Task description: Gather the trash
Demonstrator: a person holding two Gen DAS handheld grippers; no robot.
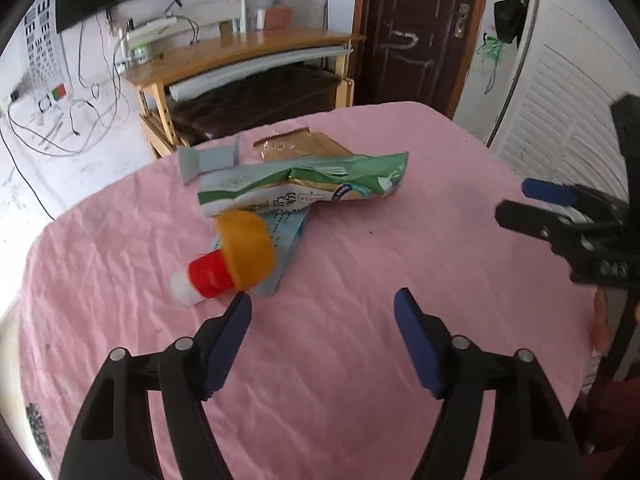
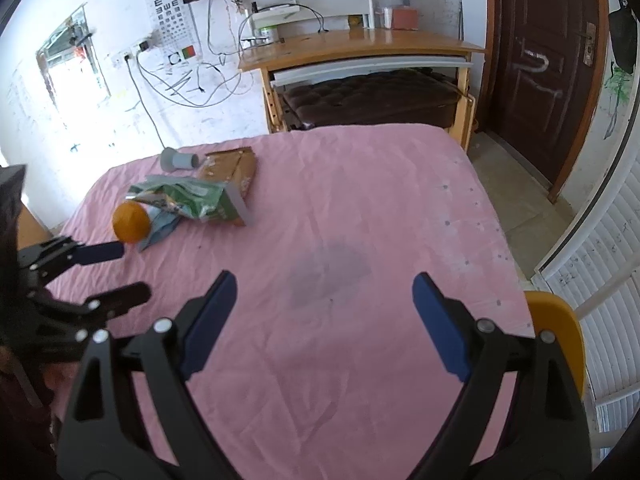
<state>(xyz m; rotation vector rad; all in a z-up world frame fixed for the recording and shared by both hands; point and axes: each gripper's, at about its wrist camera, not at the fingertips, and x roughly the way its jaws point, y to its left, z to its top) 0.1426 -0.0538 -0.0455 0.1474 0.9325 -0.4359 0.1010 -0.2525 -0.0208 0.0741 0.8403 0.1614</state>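
Left wrist view: plush toy (image 1: 236,258) overlaps wrappers (image 1: 304,186) beside grey cup (image 1: 208,160).

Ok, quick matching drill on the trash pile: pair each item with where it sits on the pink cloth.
Items:
1. plush toy
2. green wrapper
3. brown wrapper
4. grey tube

Places:
A. far edge, left of the brown packet
B. nearest the left gripper
C. middle of the pile
D. behind the green one

Pairs: 1-B, 2-C, 3-D, 4-A

Crumpled green wrapper (image 1: 304,184) lies flat at upper centre, overlapping a brown packet (image 1: 298,146) and a pale blue one (image 1: 286,250).
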